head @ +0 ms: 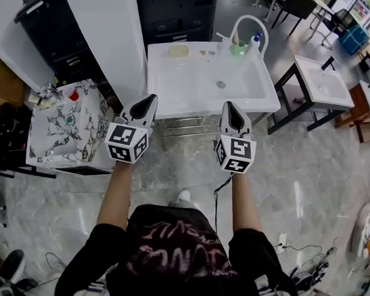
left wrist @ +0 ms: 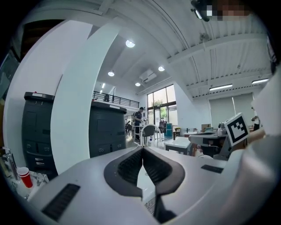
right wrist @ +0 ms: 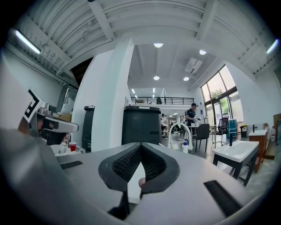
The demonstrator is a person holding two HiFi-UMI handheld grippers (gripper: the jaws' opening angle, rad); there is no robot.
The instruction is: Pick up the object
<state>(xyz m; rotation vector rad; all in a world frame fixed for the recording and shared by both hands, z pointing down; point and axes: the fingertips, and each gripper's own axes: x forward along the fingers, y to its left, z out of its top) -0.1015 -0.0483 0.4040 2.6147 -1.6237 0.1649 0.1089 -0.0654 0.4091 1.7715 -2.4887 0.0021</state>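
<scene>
A white sink table (head: 176, 87) stands in front of me. On its back ledge lie a round beige object (head: 178, 50), two small bits (head: 206, 52), a green item (head: 239, 49) and a small bottle (head: 256, 41) beside the arched white faucet (head: 246, 21). My left gripper (head: 152, 99) hovers over the sink's near left corner with its jaws shut and empty (left wrist: 142, 148). My right gripper (head: 229, 105) hovers over the near right edge, also shut with nothing in it (right wrist: 140, 145). Both are held well short of the ledge objects.
A marble-patterned side table (head: 79, 138) with a red cup (head: 71, 94) stands to the left. A white pillar (head: 111, 27) and black cabinets (head: 174, 12) rise behind. A second sink (head: 323, 81) stands at the right. A person (right wrist: 191, 115) stands far off.
</scene>
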